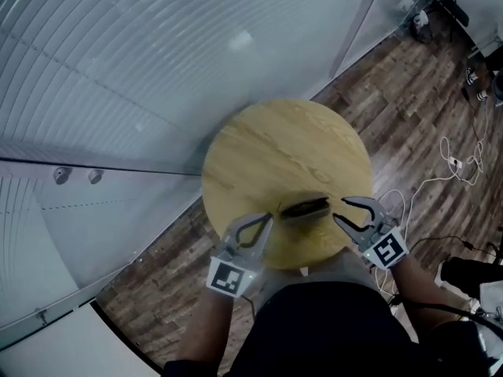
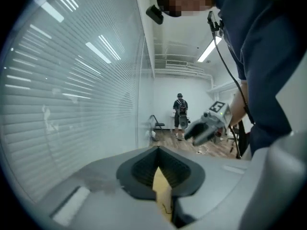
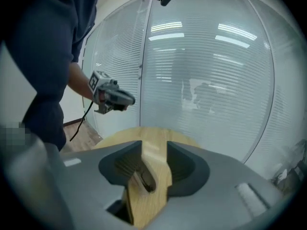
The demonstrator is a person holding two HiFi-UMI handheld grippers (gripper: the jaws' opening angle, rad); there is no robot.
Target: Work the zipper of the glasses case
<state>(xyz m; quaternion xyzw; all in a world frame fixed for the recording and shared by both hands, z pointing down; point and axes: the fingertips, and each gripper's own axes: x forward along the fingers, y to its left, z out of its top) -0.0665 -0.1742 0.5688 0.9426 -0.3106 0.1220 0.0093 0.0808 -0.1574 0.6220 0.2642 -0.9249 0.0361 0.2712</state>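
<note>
A dark glasses case (image 1: 305, 207) lies near the front edge of the round wooden table (image 1: 275, 148). My left gripper (image 1: 269, 217) is just left of the case, jaws shut with nothing in them; in the left gripper view its jaws (image 2: 158, 149) meet at the tips. My right gripper (image 1: 339, 209) hovers just right of the case with its jaws open. In the right gripper view the case (image 3: 145, 178) shows through the gap of the right gripper (image 3: 154, 145), lying on the wood beyond the pads, not pressed by them.
A curved glass wall with blinds (image 1: 157, 61) runs behind and left of the table. White cables (image 1: 452, 163) lie on the wood floor at the right. A person (image 2: 180, 110) stands far off in the room. The table's far half (image 1: 283, 132) carries nothing.
</note>
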